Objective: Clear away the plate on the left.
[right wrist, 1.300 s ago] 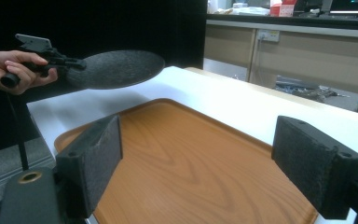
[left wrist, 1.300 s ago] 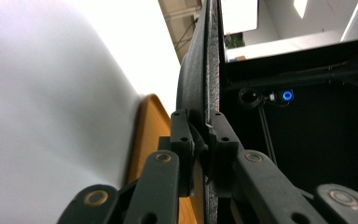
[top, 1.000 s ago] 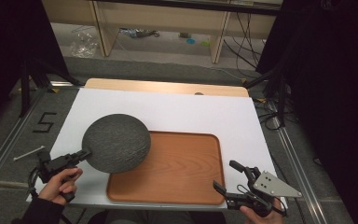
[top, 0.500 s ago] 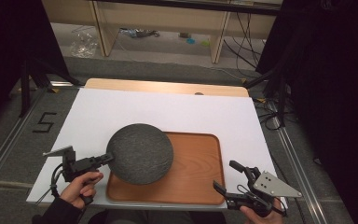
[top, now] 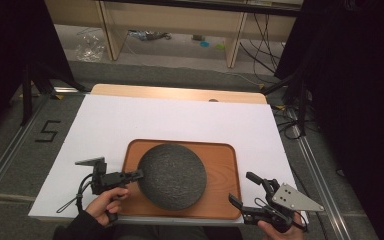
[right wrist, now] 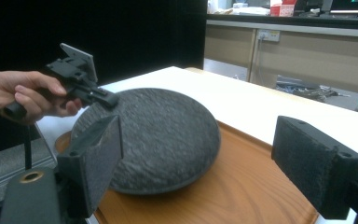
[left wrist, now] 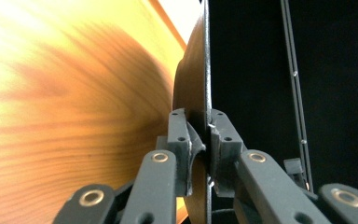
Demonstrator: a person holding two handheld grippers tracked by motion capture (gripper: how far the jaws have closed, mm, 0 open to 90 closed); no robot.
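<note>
Left hand-held gripper (top: 136, 174) clamps the dark round plate (top: 172, 175) by its rim, prob. resting on the tray (top: 220, 160). Right hand-held gripper (top: 244, 189), jaws spread w/ nothing between, waits beside the tray's corner.

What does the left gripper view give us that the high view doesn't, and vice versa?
Left gripper view alone: the grip up close. The left gripper is shut on the thin edge of the dark round plate, one pad on each face, with blurred wood grain of the tray alongside.

High view alone: the layout. The plate's speckled top sits over the wooden tray, which lies on the white table; the right gripper is open, off the tray's near right corner.

Both: plate, tray, left gripper at the plate's edge.
</note>
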